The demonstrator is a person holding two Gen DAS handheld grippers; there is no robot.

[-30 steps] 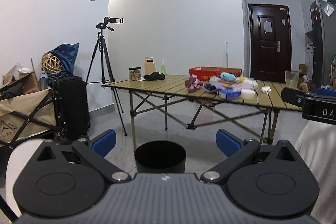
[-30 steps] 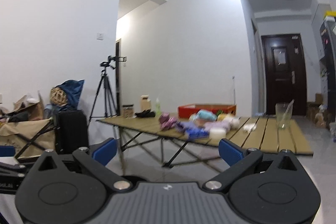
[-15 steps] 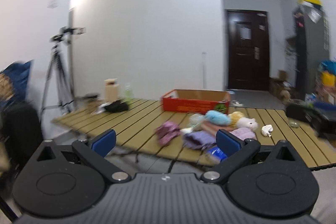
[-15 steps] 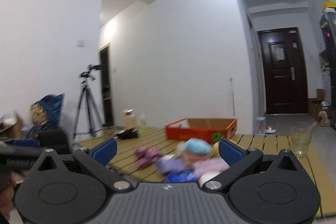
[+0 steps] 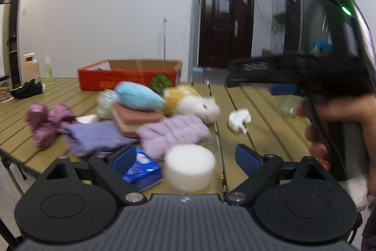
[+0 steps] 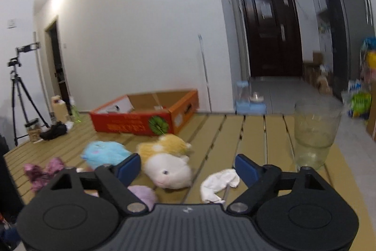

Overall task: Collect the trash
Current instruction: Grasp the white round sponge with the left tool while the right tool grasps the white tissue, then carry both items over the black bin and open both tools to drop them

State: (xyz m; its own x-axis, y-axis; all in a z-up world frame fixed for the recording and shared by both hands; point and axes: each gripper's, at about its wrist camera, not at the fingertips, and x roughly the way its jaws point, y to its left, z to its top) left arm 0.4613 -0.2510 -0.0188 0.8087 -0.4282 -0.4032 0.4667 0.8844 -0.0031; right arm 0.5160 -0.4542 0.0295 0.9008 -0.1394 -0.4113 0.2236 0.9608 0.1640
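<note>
Right wrist view: the right gripper (image 6: 188,167) hovers level above the table (image 6: 256,133), jaws spread wide, crumpled white tissue (image 6: 219,184) lying just beneath. Left gripper (image 5: 186,158), likewise spread, hangs over a white tub (image 5: 189,166).

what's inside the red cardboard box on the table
From the right wrist view, the red cardboard box is open-topped, showing bare brown inner walls, a white patch at its left end and small unclear scraps. Its front wall hides most of the floor, so anything lying low cannot be seen.

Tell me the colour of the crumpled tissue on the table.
White; the crumpled tissue shows best in the right wrist view.
</note>
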